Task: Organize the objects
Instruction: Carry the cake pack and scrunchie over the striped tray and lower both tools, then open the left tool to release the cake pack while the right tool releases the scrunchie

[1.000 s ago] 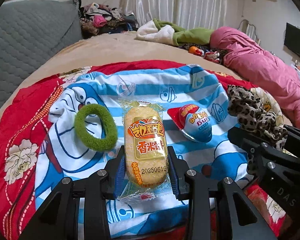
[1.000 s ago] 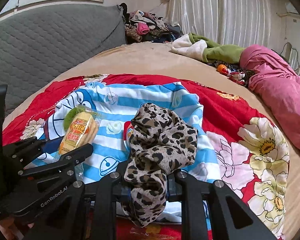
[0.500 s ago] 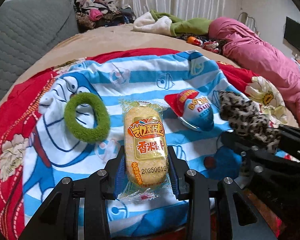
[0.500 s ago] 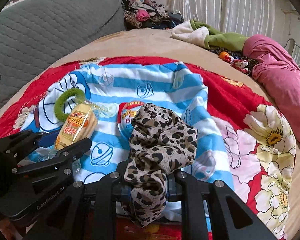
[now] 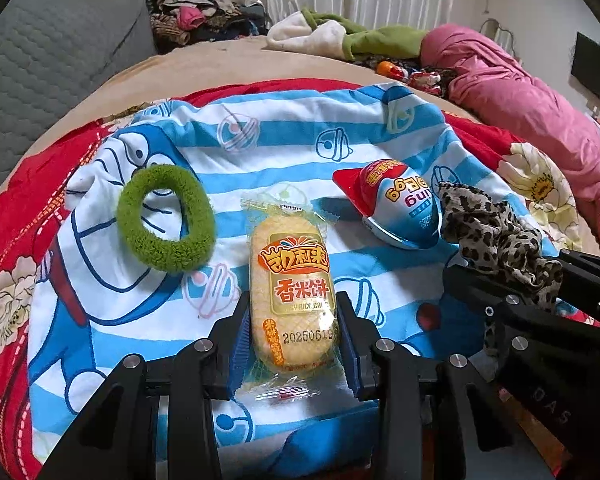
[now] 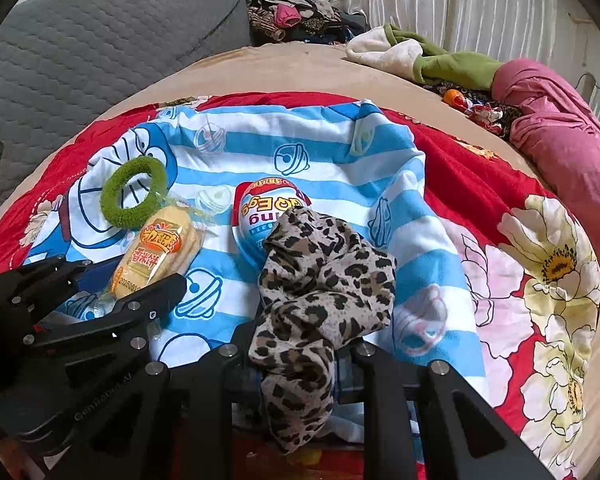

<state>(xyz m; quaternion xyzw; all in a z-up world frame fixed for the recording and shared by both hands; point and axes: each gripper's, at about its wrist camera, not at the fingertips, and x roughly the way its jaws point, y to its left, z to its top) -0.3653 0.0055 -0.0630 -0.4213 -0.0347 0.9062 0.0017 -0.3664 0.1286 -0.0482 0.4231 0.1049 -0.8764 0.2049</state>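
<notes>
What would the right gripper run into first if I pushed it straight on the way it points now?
Probably the blue and red toy egg: it lies just past the leopard-print scrunchie that the right gripper holds, whose bunched fabric would likely touch first. Depth is hard to judge through the fisheye, so the striped cartoon cloth might come first.

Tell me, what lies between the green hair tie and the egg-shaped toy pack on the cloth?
The rice cracker pack, held in the left gripper, lies between the green hair tie and the egg-shaped toy pack. The left wrist view shows it best.

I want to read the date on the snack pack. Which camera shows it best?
The left wrist view: the snack pack faces the camera, centred, its label and date legible. The right wrist view shows it small and slanted at the left, its lower end partly hidden.
</notes>
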